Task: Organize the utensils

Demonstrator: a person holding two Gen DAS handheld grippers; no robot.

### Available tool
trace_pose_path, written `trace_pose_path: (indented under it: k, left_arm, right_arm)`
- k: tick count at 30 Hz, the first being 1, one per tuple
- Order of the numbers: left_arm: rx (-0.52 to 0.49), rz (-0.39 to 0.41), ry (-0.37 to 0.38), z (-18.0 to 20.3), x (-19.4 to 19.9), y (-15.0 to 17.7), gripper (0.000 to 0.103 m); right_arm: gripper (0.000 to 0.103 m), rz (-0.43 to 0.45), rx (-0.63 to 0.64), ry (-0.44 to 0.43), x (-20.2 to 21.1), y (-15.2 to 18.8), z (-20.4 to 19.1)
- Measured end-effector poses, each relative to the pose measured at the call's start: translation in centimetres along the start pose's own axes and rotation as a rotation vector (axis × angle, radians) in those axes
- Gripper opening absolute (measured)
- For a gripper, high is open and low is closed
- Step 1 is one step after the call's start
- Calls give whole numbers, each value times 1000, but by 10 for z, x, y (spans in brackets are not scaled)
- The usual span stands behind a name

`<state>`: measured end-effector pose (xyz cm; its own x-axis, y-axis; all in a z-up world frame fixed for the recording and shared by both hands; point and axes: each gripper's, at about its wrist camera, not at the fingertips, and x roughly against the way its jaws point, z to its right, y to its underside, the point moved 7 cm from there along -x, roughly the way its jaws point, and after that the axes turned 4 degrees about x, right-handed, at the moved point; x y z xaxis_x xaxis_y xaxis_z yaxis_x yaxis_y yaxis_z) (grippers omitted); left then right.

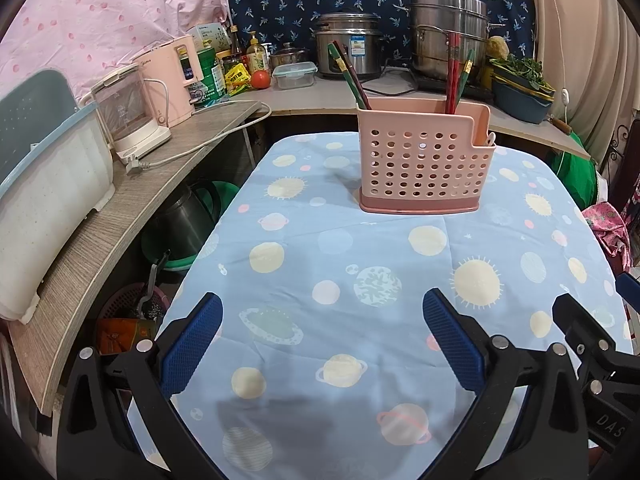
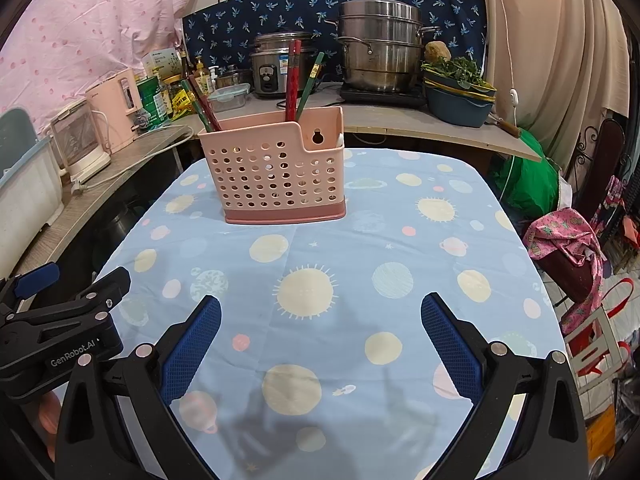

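Ahead of both your grippers stands one pink perforated plastic caddy point(image 2: 276, 168): two chopstick clusters point(image 2: 298, 80) lean inside, about five sticks, red and green. Your left gripper point(image 1: 322, 344) and right gripper point(image 2: 320, 344) hover spread wide, empty, over the planet-print cloth point(image 2: 360, 280).

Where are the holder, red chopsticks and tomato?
holder point(image 1: 420, 160): left wrist view, perforated front wall.
red chopsticks point(image 2: 292, 76): right wrist view, mid-shaft above the holder.
tomato point(image 1: 261, 79): left wrist view, centre of the fruit.
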<state>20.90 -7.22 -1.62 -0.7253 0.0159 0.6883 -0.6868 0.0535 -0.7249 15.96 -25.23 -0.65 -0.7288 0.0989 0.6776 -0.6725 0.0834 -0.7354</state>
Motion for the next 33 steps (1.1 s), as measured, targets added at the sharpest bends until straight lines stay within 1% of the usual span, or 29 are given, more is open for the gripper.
trace_pose_path:
  k: [12,15,17,19,25,28,33]
  left_arm:
    - [-2,3,-1,-1,1,-1,96]
    - [1,12,31,-1,3,-2,96]
    - [16,35,27,-2,6,-4,96]
    - [13,24,37,-1,5,-5,96]
    - [14,10,15,-1,1,-6,96]
    - [-1,19,-9,1,0,-7,96]
    - [-15,31,-15,3,0,-8,96]
  right_arm:
    - [97,-5,0,-2,-2,-1,-1]
    - [97,-5,0,-3,-2,-1,-1]
    - [97,-5,1,-3,-2,-1,-2]
    - [97,-5,3,-2,-3,-1,-2]
    - [97,-5,1,-1,-5,-2,-4]
    - [97,-7,0,0,-7,-2,-3]
    - [97,-8,1,0,-9,-3,-3]
